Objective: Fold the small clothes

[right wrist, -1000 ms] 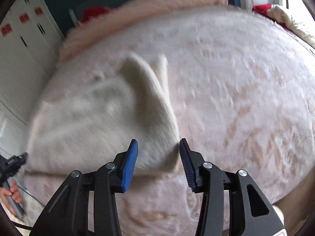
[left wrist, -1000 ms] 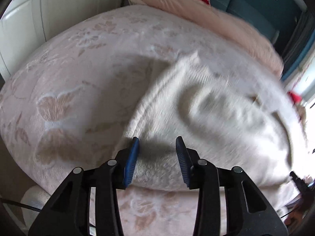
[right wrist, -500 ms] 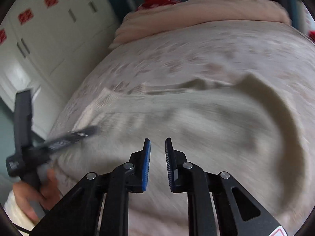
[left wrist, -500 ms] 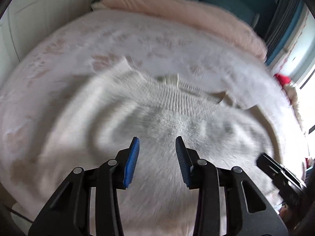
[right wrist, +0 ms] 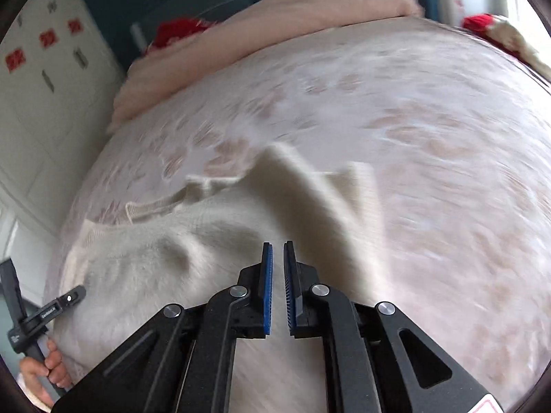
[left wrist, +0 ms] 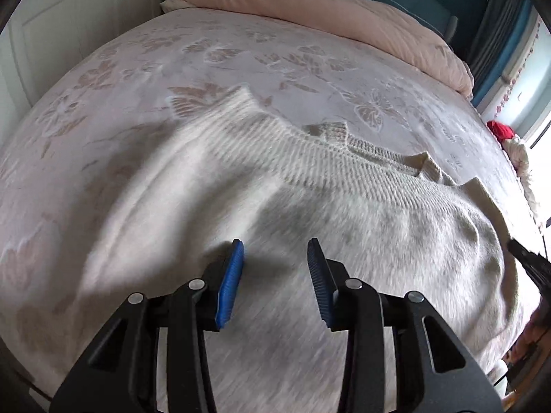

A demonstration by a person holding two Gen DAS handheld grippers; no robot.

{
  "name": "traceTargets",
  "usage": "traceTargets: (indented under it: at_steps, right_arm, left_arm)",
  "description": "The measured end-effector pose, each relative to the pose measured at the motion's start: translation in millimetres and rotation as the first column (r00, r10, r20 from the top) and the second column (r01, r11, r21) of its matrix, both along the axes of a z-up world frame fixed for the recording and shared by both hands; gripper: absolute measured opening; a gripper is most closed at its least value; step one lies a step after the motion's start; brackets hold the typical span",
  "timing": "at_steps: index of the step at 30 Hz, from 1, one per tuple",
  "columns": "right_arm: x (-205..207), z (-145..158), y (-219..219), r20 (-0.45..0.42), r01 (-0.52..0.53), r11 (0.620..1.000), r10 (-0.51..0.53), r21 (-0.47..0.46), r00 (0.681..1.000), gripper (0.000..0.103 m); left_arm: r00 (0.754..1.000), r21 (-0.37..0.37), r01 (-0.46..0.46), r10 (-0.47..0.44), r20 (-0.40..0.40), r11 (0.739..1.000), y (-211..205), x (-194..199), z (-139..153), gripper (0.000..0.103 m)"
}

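On the bed [left wrist: 241,51], a cream knitted sweater [left wrist: 310,213] is spread over the floral cover, its ribbed hem turned toward the pink duvet [left wrist: 327,10]. Above the sweater's body the left tongs [left wrist: 275,251] are held wide apart, empty. The right tongs [right wrist: 278,265] are seen nearly closed, a narrow gap left, with nothing gripped between them.
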State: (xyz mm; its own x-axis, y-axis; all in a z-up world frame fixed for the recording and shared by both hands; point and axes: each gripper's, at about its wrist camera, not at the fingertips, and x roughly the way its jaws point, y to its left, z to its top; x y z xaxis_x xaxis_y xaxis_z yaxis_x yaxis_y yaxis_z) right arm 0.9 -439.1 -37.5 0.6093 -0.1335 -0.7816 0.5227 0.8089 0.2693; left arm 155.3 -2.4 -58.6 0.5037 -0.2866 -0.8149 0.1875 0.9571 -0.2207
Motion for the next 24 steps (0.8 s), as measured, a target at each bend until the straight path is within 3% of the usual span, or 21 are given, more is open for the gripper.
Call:
traceTargets:
  at_steps: [3, 6, 7, 9, 11, 12, 13, 15, 19, 22, 24]
  right_arm:
    - [-23, 3, -16, -0.003, 0.063, 0.997, -0.063, -0.038, 0.998, 0.031]
    - [-1, 5, -26, -0.022, 0.036, 0.998, -0.038, -0.06, 0.999, 0.038]
    - [15, 6, -25, -0.021, 0.006, 0.997, -0.007, -0.072, 1.0, 0.053]
    - [39, 2, -20, -0.04, -0.033, 0.995, 0.03, -0.097, 0.999, 0.063]
    - [65, -10, -17, -0.115, -0.085, 0.988, 0.071, -0.128, 0.991, 0.062]
    - [77, -20, -16, -0.16, -0.102, 0.987, 0.081, -0.128, 0.984, 0.046]
    - [81, -27, -16, -0.183, -0.109, 0.988, 0.087, -0.111, 0.979, 0.008]
    - [82, -26, -22, -0.166, -0.084, 0.994, 0.07, -0.074, 0.984, 0.007]
    - [64, 2, -45, -0.016, 0.007, 0.996, -0.009, -0.091, 1.0, 0.006]
    - [81, -44, -66, -0.171, -0.009, 1.0, 0.006, -0.018, 0.985, 0.008]
    - [77, -34, -58, -0.136, -0.015, 0.999, 0.009, -0.047, 0.991, 0.014]
  left_arm:
    - [0.999, -0.039, -0.04, 0.04, 0.001, 0.998, 18, -8, 3, 0.04]
    - [0.997, -0.03, -0.069, 0.069, 0.016, 0.997, 20, 6, 11, 0.04]
    - [0.996, -0.022, -0.083, 0.083, 0.034, 0.996, 18, 14, 16, 0.04]
    - [0.995, -0.011, -0.09, 0.09, 0.047, 0.996, 16, 29, 20, 0.041]
    - [0.994, 0.052, -0.106, 0.105, 0.022, 0.993, 12, 52, 12, 0.04]
    - [0.994, 0.074, -0.112, 0.112, 0.005, 0.991, 11, 60, 6, 0.04]
    - [0.993, 0.093, -0.113, 0.116, -0.02, 0.989, 12, 69, -3, 0.04]
    - [0.993, 0.109, -0.112, 0.115, -0.023, 0.988, 16, 74, -6, 0.037]
    - [0.997, 0.181, -0.07, 0.071, 0.003, 0.981, 13, 81, -11, 0.039]
    - [0.996, 0.208, -0.086, 0.084, 0.017, 0.974, 7, 87, -20, 0.041]
    - [0.996, 0.238, -0.086, 0.08, 0.034, 0.968, 2, 87, -20, 0.042]
